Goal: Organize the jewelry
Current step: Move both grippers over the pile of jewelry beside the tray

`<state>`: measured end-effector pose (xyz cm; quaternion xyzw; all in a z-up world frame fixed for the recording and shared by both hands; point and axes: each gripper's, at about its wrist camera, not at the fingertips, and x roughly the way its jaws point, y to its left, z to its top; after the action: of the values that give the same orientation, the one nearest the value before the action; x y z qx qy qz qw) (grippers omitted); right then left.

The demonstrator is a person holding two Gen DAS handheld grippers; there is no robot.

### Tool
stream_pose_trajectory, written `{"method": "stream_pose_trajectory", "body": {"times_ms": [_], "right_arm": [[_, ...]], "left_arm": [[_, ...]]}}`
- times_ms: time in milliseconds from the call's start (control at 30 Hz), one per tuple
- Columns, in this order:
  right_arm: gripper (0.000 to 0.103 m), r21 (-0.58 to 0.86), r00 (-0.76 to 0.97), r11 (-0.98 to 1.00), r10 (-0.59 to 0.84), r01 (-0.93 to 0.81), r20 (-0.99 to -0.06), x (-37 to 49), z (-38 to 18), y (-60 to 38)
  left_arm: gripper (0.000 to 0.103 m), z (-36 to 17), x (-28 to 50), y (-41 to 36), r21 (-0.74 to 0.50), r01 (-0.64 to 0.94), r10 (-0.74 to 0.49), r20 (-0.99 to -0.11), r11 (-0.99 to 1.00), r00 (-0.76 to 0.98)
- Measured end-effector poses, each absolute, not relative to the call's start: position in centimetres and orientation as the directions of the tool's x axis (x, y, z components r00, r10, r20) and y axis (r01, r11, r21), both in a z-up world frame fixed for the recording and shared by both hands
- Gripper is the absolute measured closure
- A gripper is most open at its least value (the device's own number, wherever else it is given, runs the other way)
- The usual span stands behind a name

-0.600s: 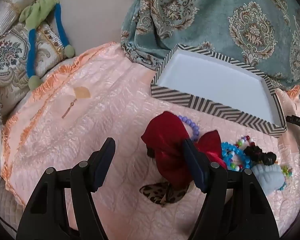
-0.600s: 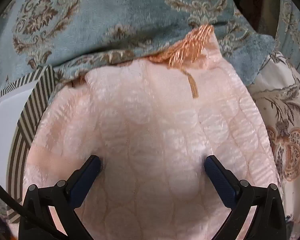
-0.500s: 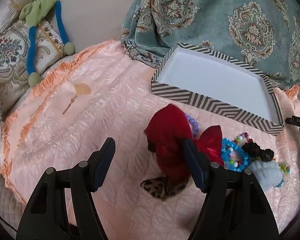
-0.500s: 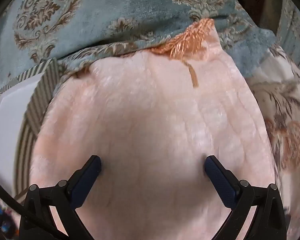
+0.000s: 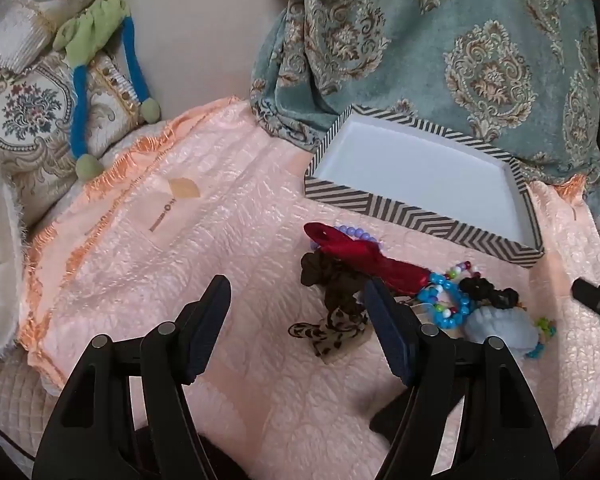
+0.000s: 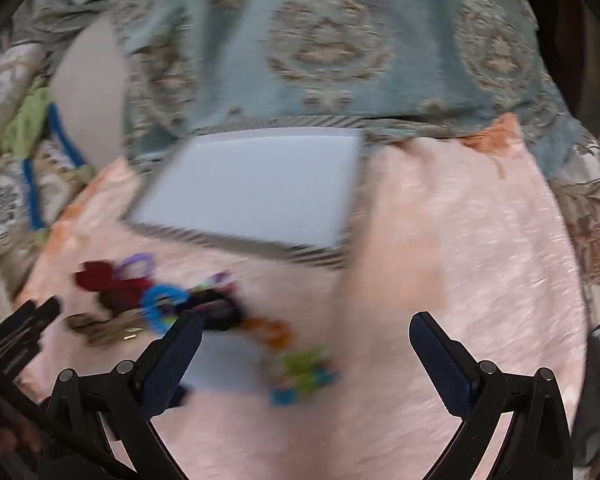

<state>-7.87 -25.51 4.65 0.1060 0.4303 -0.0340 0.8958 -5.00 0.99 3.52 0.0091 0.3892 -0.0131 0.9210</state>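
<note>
Between the spread fingers of the left gripper (image 5: 298,294) there is only bare pink quilt (image 5: 204,248); nothing is pinched. The jewelry pile sits just past the right-hand finger (image 5: 383,320), partly behind its tip: a leopard-print bow (image 5: 327,330) lies nearest, just inside that finger, with a dark brown scrunchie (image 5: 331,276) right above it. A red fabric bow (image 5: 363,256) lies across the scrunchie's far side, touching a purple bead bracelet (image 5: 355,234) behind it. To the right of the finger, a blue bead bracelet (image 5: 447,300) overlaps the red bow's end, with a black scrunchie (image 5: 487,290) and a pale blue hair claw (image 5: 499,330) just beside it; a multicolor bead strand (image 5: 463,268) sits behind them. The striped box (image 5: 419,212) with a white interior lies beyond the pile, near but apart from it, backed by a teal damask blanket (image 5: 439,52). Far left, a green and blue plush toy (image 5: 96,40) hangs over a patterned cushion (image 5: 24,112). The right gripper (image 6: 305,338) also has its fingers wide apart, holding nothing, over the quilt; the view is motion-blurred. The pile sits at and beyond its left finger (image 6: 176,356), with some green and blue beads (image 6: 303,372) lying between the fingers, nearer the left one. The left gripper's black frame shows at that view's left edge.
</note>
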Motion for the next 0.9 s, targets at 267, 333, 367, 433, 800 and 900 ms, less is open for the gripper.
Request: {"method": "stream_pose_trajectory", "body": {"times_ms": [267, 333, 367, 433, 800, 900], "right_arm": [[0.0, 0.168, 0.65, 0.975, 0.032, 0.148, -0.76, -9.6, 5.5, -20.6], [0.0, 0.148, 0.659, 0.977, 0.01, 0.154, -0.752, -9.6, 6.4, -19.5], [0.0, 0.14, 0.662, 0.977, 0.0, 0.159, -0.75, -9.6, 6.8, -19.2], [0.0, 0.128, 0.665, 0.978, -0.013, 0.164, -0.747, -9.7, 7.3, -18.6], [0.0, 0.112, 0.674, 0.98, -0.03, 0.167, -0.738, -10.1, 8.2, -18.0], [0.0, 0.102, 0.68, 0.981, -0.04, 0.168, -0.732, -10.3, 8.5, -17.8]], "left_arm": [[0.033, 5.6, -7.0, 0.8, 0.009, 0.047, -0.028, -0.687, 0.999, 0.726], [0.033, 5.8, -7.3, 0.7, 0.004, 0.047, -0.032, -0.684, 0.999, 0.729], [0.033, 6.0, -7.4, 0.6, 0.002, 0.048, -0.033, -0.683, 0.999, 0.73], [0.033, 6.2, -7.8, 0.6, 0.002, 0.053, -0.038, -0.678, 0.999, 0.734], [0.033, 6.7, -8.6, 0.3, -0.008, 0.069, -0.056, -0.677, 0.998, 0.734], [0.033, 6.7, -8.6, 0.3, -0.012, 0.068, -0.058, -0.678, 0.998, 0.733]]}}
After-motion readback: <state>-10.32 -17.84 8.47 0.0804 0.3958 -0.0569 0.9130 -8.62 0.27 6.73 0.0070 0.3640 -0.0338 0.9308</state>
